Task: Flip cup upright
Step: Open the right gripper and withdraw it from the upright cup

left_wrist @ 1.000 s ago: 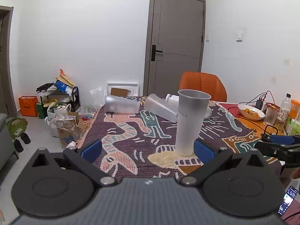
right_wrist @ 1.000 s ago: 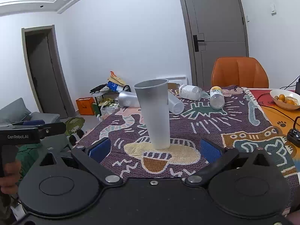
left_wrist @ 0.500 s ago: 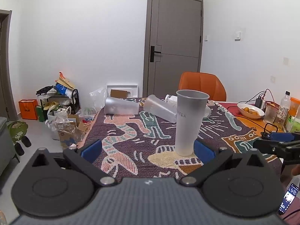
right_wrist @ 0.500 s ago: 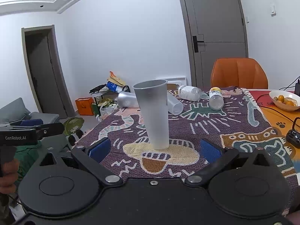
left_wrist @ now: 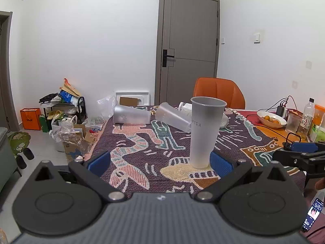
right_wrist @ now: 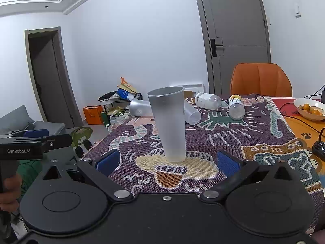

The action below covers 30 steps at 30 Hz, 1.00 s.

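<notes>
A tall frosted plastic cup stands upright, mouth up, on the patterned cloth; it also shows in the right wrist view. My left gripper is open and empty, with the cup just ahead of its right pad. My right gripper is open and empty, with the cup ahead between its blue pads, not touched. Each gripper shows at the edge of the other's view: the right one, the left one.
Two more frosted cups lie on their sides farther back. Two bottles lie on the cloth. An orange chair, a fruit bowl, cables and a water bottle are on the right.
Both grippers have drawn back slightly and risen a little. The cup stands still and free.
</notes>
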Available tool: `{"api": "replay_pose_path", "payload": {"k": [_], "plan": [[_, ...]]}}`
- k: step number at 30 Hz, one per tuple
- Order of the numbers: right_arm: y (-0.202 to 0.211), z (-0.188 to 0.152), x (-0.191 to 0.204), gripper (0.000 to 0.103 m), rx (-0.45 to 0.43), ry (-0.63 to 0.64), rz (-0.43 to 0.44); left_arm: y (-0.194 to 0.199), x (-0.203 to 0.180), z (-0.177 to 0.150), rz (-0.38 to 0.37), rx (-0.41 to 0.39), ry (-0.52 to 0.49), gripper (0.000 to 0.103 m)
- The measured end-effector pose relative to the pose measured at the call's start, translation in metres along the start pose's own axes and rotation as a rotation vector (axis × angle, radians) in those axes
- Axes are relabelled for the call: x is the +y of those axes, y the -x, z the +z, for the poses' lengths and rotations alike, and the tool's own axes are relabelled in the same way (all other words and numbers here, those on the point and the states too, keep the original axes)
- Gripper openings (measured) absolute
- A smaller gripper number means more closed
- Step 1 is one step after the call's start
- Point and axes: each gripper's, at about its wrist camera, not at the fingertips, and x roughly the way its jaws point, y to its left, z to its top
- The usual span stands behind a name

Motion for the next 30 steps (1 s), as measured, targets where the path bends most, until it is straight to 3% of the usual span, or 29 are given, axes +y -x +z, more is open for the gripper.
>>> {"api": "replay_pose_path", "payload": {"k": [30], "plan": [[-0.0009,0.0007,0.0057,0.103,0.0,0.016,0.007,0.0033,0.0022,0.0024,0.006,-0.014,-0.011,0.103]]}}
